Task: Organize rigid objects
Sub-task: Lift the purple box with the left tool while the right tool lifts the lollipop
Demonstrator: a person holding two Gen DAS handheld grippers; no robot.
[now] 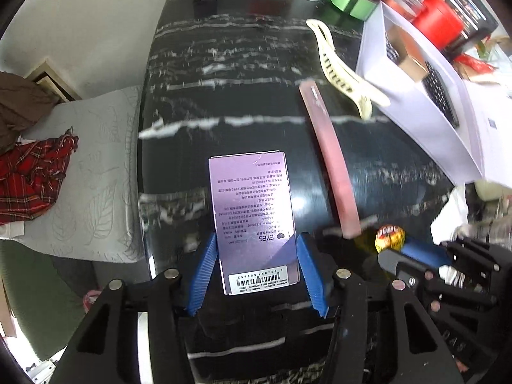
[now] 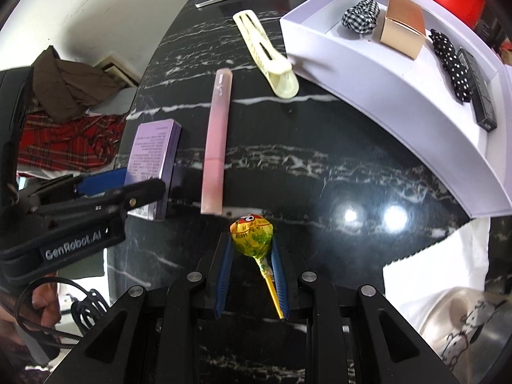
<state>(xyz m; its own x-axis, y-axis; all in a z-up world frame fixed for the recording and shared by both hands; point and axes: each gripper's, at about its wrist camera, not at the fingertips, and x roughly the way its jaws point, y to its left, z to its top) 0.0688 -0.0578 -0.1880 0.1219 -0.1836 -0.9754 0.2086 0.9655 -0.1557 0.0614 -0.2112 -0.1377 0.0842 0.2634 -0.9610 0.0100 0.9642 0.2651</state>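
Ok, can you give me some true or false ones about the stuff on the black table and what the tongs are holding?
1. The left tongs grip a purple box. True.
2. The right tongs hold a pink tube. False: they hold a yellow lollipop; the pink tube lies on the black table.
3. The cream hair clip is inside the white tray. False: it lies on the table beside the white tray.
4. A tan box sits in the white tray. True.
5. The lollipop's wrapper is blue. False: it is yellow with red on top.
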